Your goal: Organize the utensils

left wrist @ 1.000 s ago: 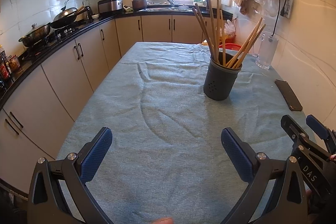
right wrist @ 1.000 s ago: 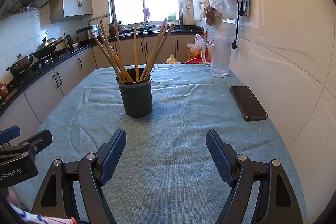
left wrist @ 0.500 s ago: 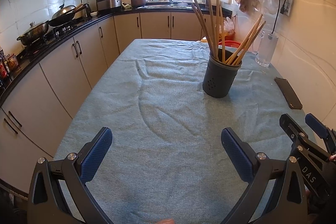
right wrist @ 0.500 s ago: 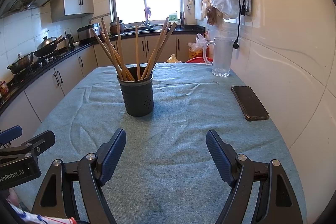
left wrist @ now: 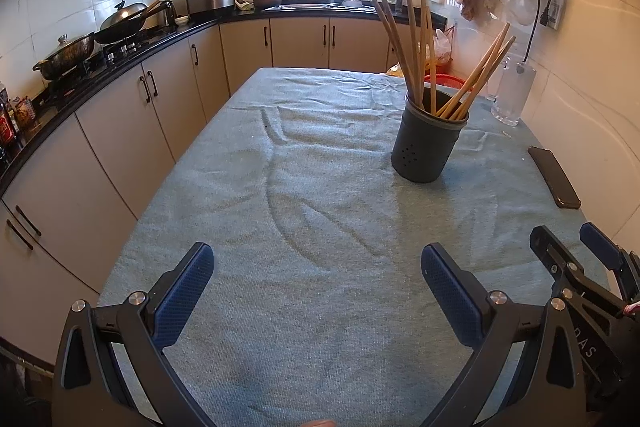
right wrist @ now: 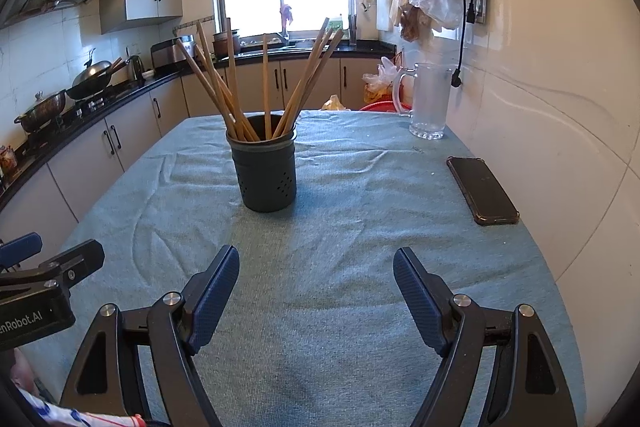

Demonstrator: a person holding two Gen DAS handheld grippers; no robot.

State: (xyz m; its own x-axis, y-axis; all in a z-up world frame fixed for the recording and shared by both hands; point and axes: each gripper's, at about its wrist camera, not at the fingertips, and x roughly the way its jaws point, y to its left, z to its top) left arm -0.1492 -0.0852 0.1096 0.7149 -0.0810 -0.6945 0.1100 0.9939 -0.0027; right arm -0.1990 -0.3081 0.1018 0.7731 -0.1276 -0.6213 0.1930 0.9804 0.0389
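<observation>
Chopsticks (left wrist: 424,55) fanning from dark holder (left wrist: 428,143), upper right of left wrist view; left gripper (left wrist: 316,271) gaping wide, gripping nothing, over cloth (left wrist: 304,187). Standing upper centre of right wrist view; right gripper (right wrist: 316,275) likewise spreading apart; phone (right wrist: 482,189) lying right.

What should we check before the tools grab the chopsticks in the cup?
1. Left tool open with nothing in it: ok.
2. Right tool open with nothing in it: ok.
3. Dark cup standing upright on the blue cloth: ok.
4. Chopsticks all inside the cup, leaning out to both sides: ok. None lie loose on the cloth.
5. Phone and glass pitcher apart from the cup, off to the right: ok.
6. Whether the chopsticks are sorted into pairs: cannot tell.
</observation>
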